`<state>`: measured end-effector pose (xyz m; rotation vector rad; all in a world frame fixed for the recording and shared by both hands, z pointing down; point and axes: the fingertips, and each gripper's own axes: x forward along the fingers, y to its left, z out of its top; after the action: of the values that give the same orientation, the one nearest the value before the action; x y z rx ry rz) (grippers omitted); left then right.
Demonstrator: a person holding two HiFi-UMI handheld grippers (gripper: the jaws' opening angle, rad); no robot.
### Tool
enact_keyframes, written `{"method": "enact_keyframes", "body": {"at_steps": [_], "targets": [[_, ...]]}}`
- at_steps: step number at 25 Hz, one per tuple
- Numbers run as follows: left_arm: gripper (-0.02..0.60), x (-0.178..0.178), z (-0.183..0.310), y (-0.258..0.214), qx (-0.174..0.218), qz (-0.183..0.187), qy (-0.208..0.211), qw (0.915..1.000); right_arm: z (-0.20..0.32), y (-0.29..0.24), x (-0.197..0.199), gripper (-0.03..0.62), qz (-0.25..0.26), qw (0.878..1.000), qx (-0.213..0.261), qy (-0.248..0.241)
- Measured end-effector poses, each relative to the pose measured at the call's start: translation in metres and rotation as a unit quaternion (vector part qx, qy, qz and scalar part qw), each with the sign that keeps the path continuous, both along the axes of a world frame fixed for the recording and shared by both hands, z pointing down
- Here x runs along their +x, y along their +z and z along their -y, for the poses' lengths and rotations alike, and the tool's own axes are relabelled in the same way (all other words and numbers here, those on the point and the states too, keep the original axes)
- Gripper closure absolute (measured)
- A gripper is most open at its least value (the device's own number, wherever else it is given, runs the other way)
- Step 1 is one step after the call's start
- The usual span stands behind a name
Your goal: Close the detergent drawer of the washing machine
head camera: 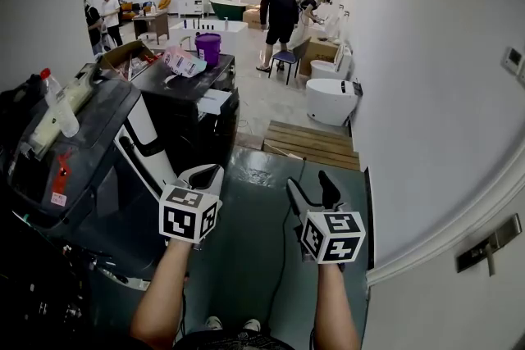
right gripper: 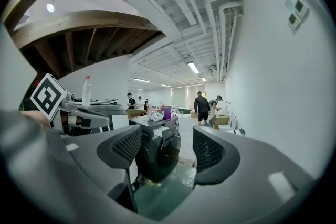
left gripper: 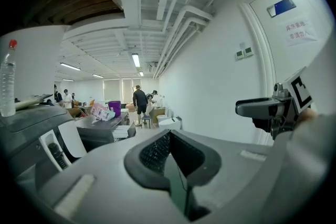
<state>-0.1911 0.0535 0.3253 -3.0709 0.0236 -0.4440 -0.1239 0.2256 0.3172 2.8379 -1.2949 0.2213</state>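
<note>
In the head view the dark washing machine stands at my left, with its white detergent drawer sticking out of the front toward me. My left gripper hovers just right of the drawer's near end, jaws shut and empty; I cannot tell whether it touches the drawer. In the left gripper view the drawer lies left of the shut left gripper. My right gripper is held apart over the floor, open, with nothing between its pads. The right gripper looks at another machine.
A plastic bottle lies on top of the washing machine. Behind it a second dark machine carries a purple bucket. A wooden pallet and a white toilet lie ahead. A white wall runs along the right. People stand far back.
</note>
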Motion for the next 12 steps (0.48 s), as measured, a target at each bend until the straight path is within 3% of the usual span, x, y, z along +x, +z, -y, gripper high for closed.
{"method": "enact_keyframes", "body": {"at_steps": [12], "targets": [[0.581, 0.012, -0.014, 0.007, -0.005, 0.003, -0.004, 1.0, -0.013, 0.009, 0.011, 0.11, 0.005, 1.0, -0.002, -0.013]]}}
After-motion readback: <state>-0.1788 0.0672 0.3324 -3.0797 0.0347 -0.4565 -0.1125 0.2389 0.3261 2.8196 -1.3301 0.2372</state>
